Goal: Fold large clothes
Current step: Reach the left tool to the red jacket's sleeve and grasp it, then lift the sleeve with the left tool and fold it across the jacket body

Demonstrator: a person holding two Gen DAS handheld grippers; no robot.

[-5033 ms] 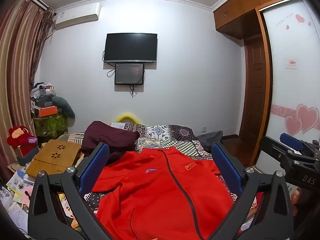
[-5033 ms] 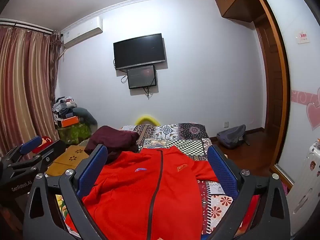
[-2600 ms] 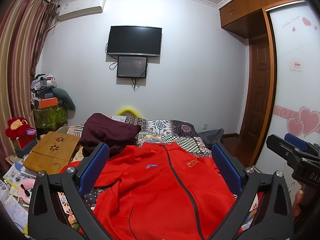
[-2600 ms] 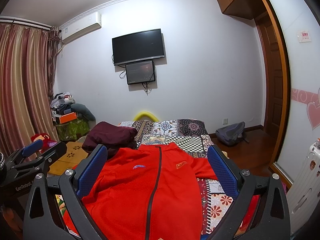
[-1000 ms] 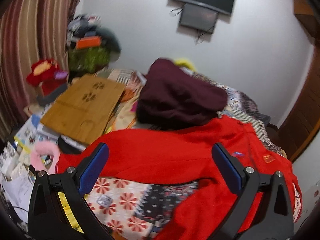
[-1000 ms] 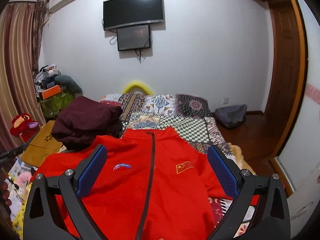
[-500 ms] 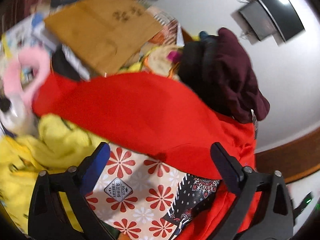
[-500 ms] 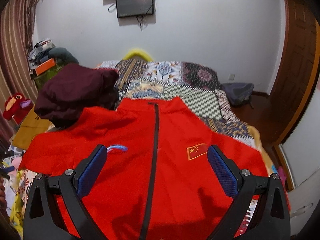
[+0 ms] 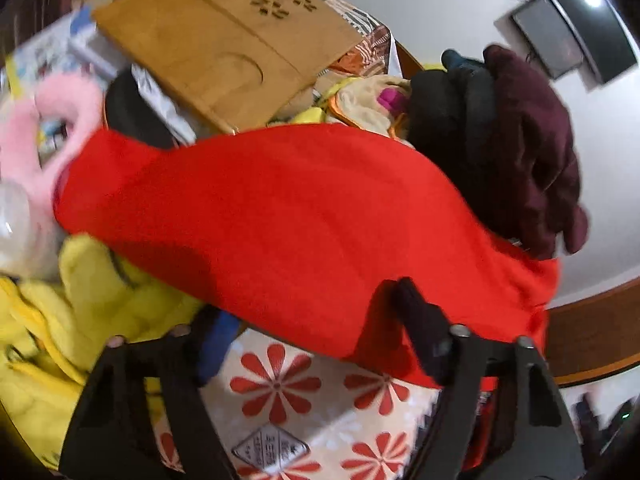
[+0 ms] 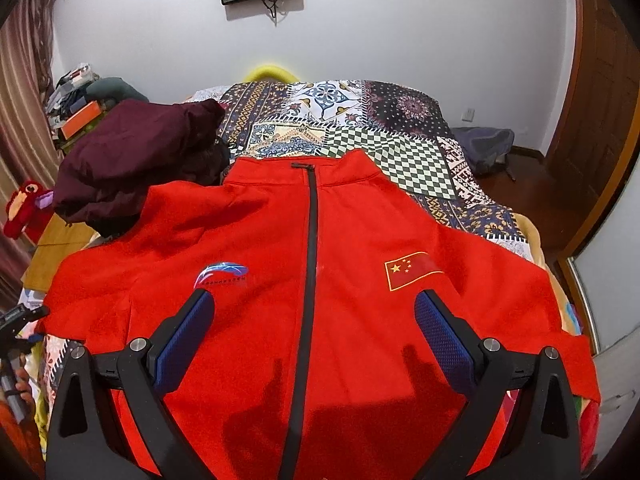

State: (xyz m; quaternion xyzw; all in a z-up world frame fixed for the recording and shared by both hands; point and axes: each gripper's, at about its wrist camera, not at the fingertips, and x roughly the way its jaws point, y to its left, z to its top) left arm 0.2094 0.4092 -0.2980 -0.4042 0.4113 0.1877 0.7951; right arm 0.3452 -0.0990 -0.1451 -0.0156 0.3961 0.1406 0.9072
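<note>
We are closing our left gripper (image 9: 316, 320) around the zipped red fleece jacket's (image 10: 320, 280) sleeve (image 9: 260, 216), fingers narrowing astride its lower edge. The sleeve's long axis is running crosswise ahead of them. Our right gripper (image 10: 314, 322) is hovering wide over the chest, gripping nothing.

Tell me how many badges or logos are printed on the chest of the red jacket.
2 on the red jacket: a blue swoosh logo left of the zipper, a flag patch right of it.

- The left gripper (image 9: 316, 316) is pointed down at the edge of a red sleeve (image 9: 280, 216); its jaws have just been closing, and the edge is seen between them.
- A maroon garment (image 9: 528, 152) and a wooden board (image 9: 224, 40) are seen behind.
</note>
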